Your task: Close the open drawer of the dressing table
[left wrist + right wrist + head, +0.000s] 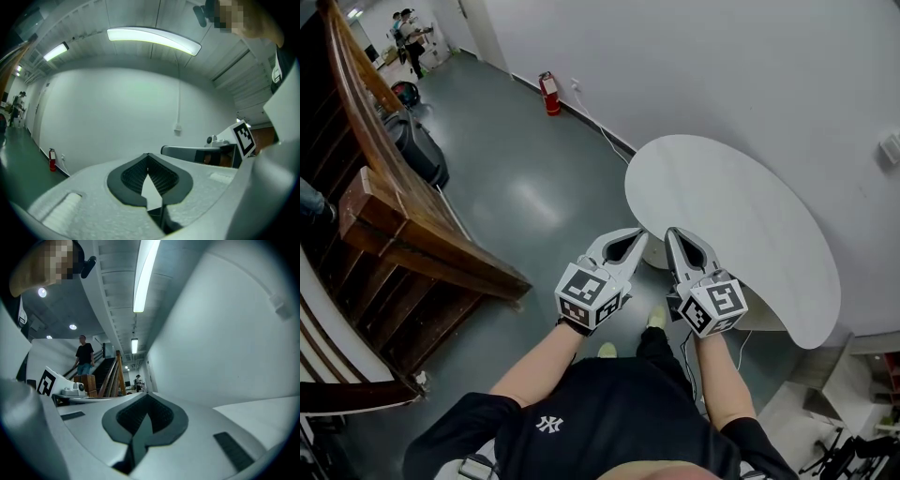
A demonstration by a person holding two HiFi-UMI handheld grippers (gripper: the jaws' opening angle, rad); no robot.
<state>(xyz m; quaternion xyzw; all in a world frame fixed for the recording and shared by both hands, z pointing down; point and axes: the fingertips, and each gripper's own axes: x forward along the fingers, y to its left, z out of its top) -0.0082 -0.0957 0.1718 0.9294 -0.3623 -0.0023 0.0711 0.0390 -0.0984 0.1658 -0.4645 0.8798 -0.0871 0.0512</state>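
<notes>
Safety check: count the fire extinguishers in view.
1. The fire extinguisher stands on the floor against the white wall, beyond the round table. More may be hidden.

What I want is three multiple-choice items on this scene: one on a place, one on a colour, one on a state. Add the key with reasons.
1. Where does the fire extinguisher stand?
A. on a shelf
B. on the floor by the wall
C. on a chair

2. What colour is the rounded tabletop?
A. white
B. red
C. black

3. How are the left gripper and the right gripper?
A. both wide open
B. one clamped on a cup
C. both shut, empty

Key: B, it stands on the floor at the foot of the wall; A, the top is plain white; C, each gripper view shows the jaws together with nothing between them.
</notes>
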